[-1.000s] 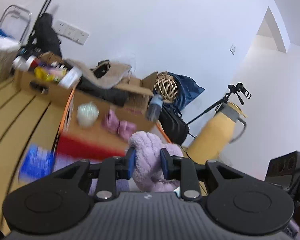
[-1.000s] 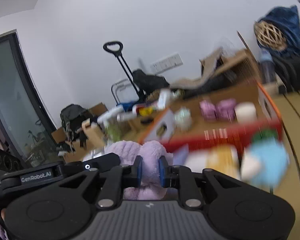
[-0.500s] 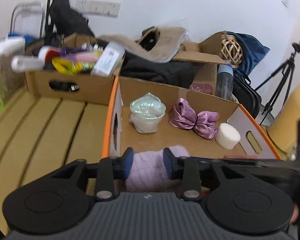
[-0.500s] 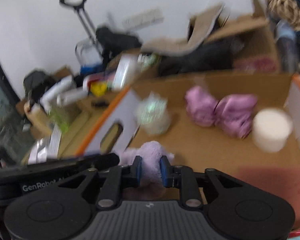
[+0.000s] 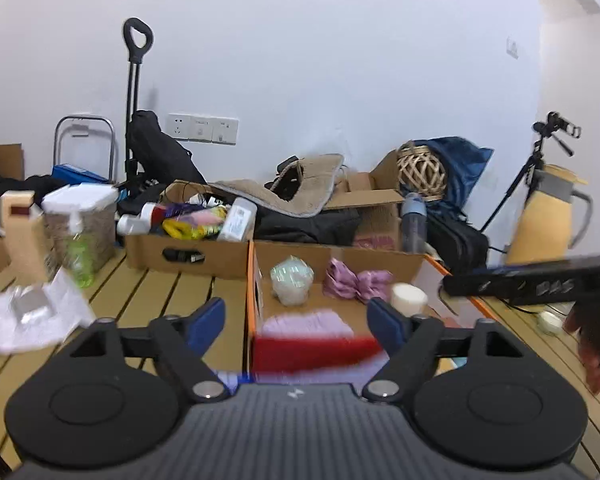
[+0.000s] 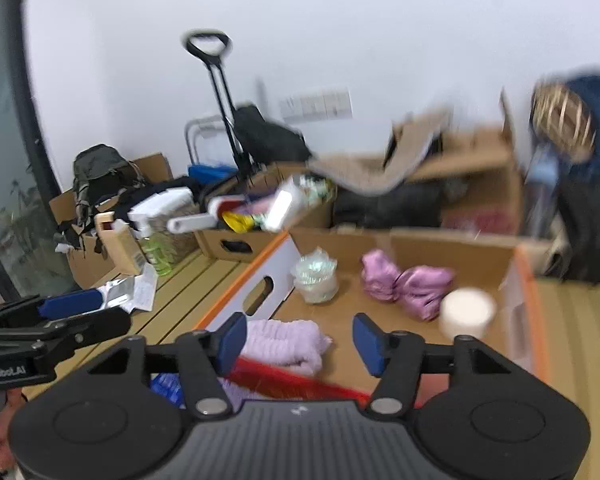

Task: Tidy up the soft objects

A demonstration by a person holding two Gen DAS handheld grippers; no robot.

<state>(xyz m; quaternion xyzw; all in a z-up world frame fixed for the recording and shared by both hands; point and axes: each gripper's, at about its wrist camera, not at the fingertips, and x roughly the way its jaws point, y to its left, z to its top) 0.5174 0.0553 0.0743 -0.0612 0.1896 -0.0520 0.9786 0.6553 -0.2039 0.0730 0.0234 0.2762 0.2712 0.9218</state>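
Note:
A folded lilac fluffy cloth (image 6: 284,340) lies in the near left corner of the orange-edged cardboard box (image 6: 256,276), free of both grippers. My right gripper (image 6: 298,338) hovers just behind it with its jaws opening and nothing between the pads. In the left wrist view the lilac cloth (image 5: 304,324) shows over the box's red front wall (image 5: 312,352); my left gripper (image 5: 298,318) is drawn back with its jaws opening wide and empty. Deeper in the box sit a pink satin bow (image 6: 404,284), an iridescent wrapped bundle (image 6: 316,276) and a white round puff (image 6: 466,312).
Wooden slats (image 5: 152,292) carry crumpled papers (image 5: 32,312) at left. Behind stand a cardboard box of bottles (image 5: 188,240), a green spray bottle (image 5: 78,256), a trolley handle (image 5: 138,40), a wicker ball (image 5: 420,170) and a tripod (image 5: 540,152). The other gripper's bar (image 5: 532,284) crosses the right.
Both grippers carried the lilac cloth into the box, then opened and let it go. Both have drawn back and up from it; the cloth now rests on the box floor.

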